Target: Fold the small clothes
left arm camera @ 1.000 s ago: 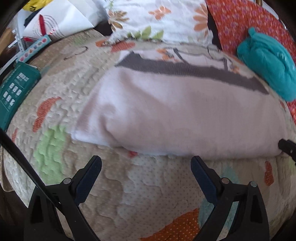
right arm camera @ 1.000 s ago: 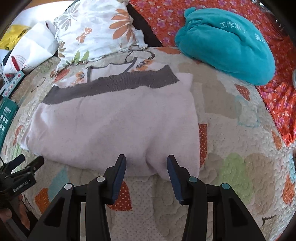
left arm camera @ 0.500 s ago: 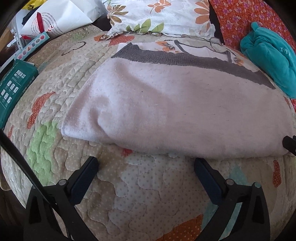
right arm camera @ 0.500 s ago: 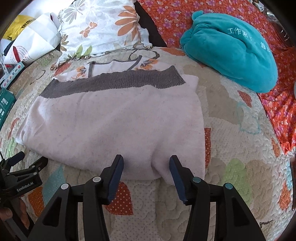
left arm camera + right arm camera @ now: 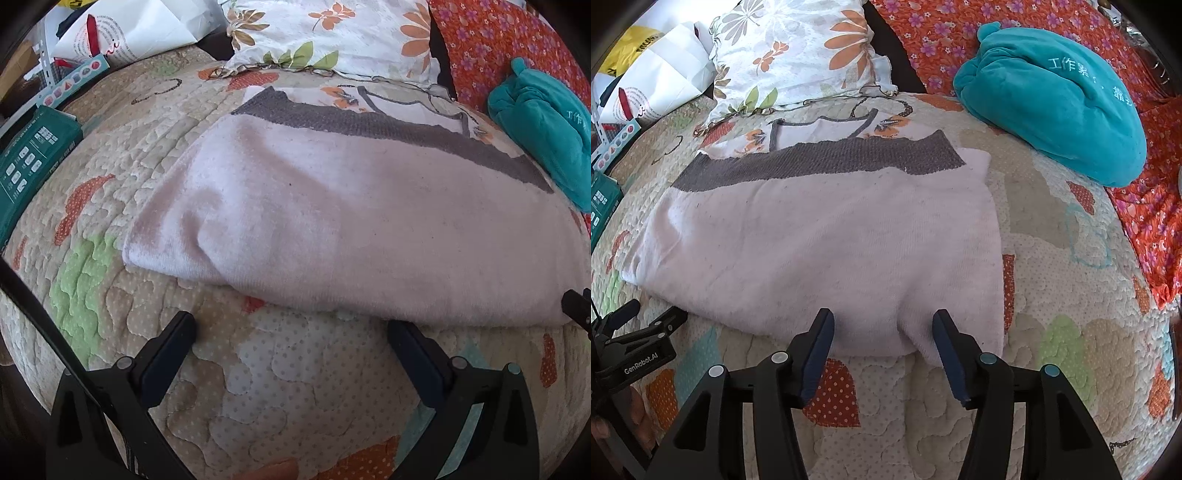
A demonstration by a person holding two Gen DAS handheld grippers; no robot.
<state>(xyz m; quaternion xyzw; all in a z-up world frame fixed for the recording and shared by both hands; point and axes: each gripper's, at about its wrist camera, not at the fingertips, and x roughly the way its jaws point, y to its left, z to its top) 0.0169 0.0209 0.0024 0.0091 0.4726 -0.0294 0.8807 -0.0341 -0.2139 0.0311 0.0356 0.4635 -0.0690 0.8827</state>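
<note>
Garment: pale pink knit top (image 5: 354, 229) with a grey ribbed band (image 5: 388, 125) on its far side, lying flat on the quilted bed cover (image 5: 288, 398); it looks already doubled over once, the rounded fold edge facing both claws.

Left wrist view, claw: left claw (image 5: 291, 332) is spread wide with nothing between its fingers, low over the quilt just short of the near fold edge.

Left wrist view, surroundings: floral pillow (image 5: 332, 33) beyond the grey band, teal plush bundle (image 5: 543, 133) at the right, green box (image 5: 29, 162) at the left edge of the bed.

Right wrist view, claw: right claw (image 5: 882, 332) is parted and empty; its fingertips (image 5: 823, 325) sit at the near edge of the pink top (image 5: 820, 243), close to the right-hand corner, and whether they touch the cloth I cannot tell.

Right wrist view, other tool: left claw (image 5: 650, 314) shows at the lower left, beside the garment's left corner.

Step in hand (judgement): lining up both claws on the near edge for the next fold.

Doing it well (judgement): pinch every layer at each corner together, take matching bites left and right, lift evenly and carry the edge toward the grey band (image 5: 820, 158) so the fold lands square without dragging the layers below.
</note>
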